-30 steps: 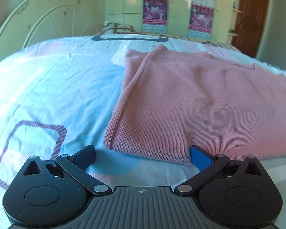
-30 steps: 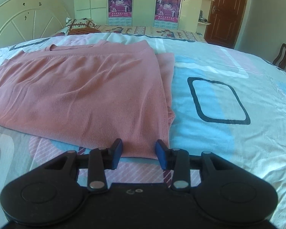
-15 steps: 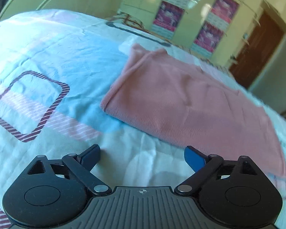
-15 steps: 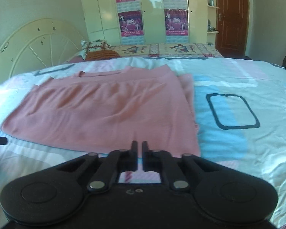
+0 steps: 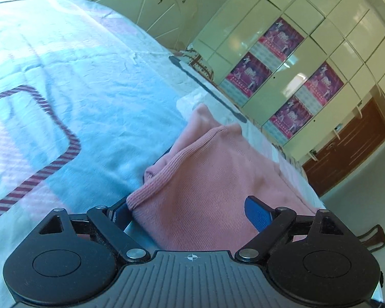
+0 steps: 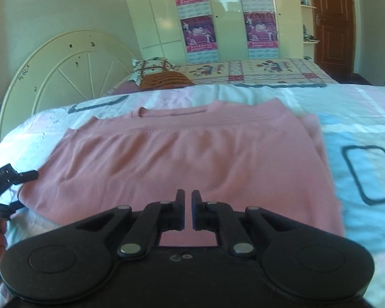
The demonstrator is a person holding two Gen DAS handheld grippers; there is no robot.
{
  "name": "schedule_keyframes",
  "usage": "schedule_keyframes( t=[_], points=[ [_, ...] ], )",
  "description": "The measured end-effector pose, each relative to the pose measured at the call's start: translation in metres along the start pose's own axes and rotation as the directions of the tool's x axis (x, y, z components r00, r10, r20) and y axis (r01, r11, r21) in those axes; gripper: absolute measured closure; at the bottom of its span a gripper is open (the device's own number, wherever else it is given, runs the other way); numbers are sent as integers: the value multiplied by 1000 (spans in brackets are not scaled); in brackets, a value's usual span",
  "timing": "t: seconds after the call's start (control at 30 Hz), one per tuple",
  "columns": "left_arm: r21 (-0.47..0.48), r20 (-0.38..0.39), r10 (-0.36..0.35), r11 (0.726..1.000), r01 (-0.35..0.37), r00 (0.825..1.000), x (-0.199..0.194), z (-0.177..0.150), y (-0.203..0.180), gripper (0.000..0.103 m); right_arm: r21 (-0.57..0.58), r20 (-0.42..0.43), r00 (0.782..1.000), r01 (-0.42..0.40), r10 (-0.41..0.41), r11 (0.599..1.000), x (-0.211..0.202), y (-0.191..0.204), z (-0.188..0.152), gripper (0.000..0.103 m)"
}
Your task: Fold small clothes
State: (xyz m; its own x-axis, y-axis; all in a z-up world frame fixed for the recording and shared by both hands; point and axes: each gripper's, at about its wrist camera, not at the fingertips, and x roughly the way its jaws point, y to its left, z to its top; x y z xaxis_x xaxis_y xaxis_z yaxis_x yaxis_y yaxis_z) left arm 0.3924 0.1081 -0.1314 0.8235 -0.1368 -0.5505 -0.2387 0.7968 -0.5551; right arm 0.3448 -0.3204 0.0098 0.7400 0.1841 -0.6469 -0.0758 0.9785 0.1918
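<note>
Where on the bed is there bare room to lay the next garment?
The bare sheet right of the pink knit sweater is free. Also free: the sheet patch to its left, towards the cream headboard. The left gripper crowds the sweater's near-left corner.

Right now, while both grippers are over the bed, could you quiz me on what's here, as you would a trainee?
1. True or false: the right gripper is shut.
2. The sweater is: A green, B pink, C black?
3. Which gripper stands open with the sweater's corner between its fingers?
Key: 1 true. 2 B. 3 the left gripper; its jaws have just been closing, with the corner between them.
</note>
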Motion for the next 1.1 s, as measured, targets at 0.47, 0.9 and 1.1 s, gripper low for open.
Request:
schedule_keyframes(
  t=[0.47, 0.9, 1.1],
  points=[
    [-160, 53, -31, 986, 39, 998, 27, 4, -2, 23, 12, -1, 997, -71, 71, 997, 63, 28, 25, 100],
    [-231, 90, -65, 969, 85, 994, 40, 17, 6, 95, -5, -73, 992, -100, 99, 995, 108, 33, 18, 103],
    [-249, 21, -24, 968, 28, 999, 66, 16, 11, 94, 21, -61, 989, -137, 138, 990, 105, 25, 17, 103]
  ],
)
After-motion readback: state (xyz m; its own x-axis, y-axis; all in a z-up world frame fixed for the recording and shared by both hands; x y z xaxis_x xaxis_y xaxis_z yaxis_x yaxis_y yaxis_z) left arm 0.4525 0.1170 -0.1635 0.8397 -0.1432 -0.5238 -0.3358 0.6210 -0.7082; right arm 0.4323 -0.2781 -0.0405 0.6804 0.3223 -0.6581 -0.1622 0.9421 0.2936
